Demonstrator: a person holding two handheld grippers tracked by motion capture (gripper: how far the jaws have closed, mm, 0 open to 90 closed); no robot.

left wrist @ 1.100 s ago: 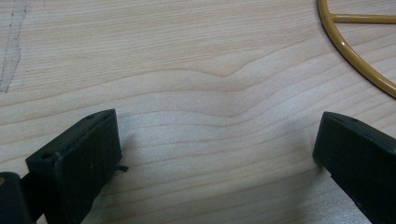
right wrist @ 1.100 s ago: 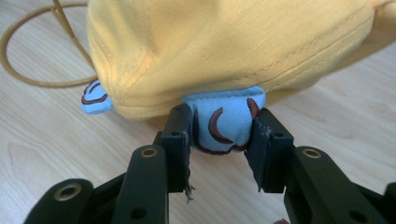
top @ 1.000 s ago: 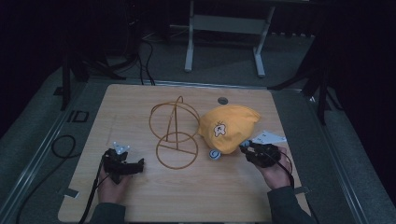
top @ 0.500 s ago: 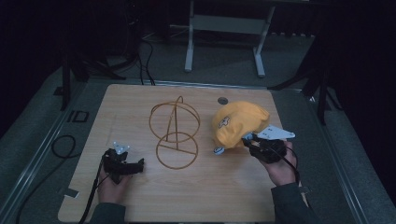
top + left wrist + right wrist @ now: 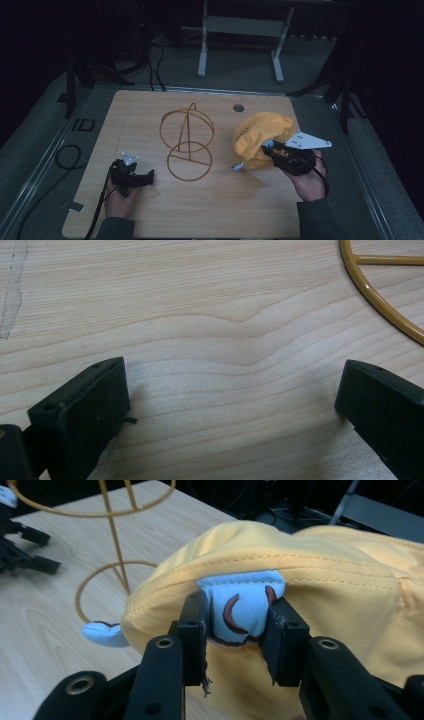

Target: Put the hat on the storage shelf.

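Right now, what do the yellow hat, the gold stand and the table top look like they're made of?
Yellow fabric hat: woven cotton-like cloth, matte, with visible stitched seams and a pale blue embroidered ear. Gold wire ring stand: thin metal rod, probably glossy painted or coated. Light wooden table top: wood grain, smooth; possibly laminate.

The high view looks forward and down from the near side over the whole table (image 5: 150,215). The left gripper view sits close above the wood, sharing the wire stand (image 5: 385,305) base; the right gripper view faces left, close on the yellow cap (image 5: 325,565).
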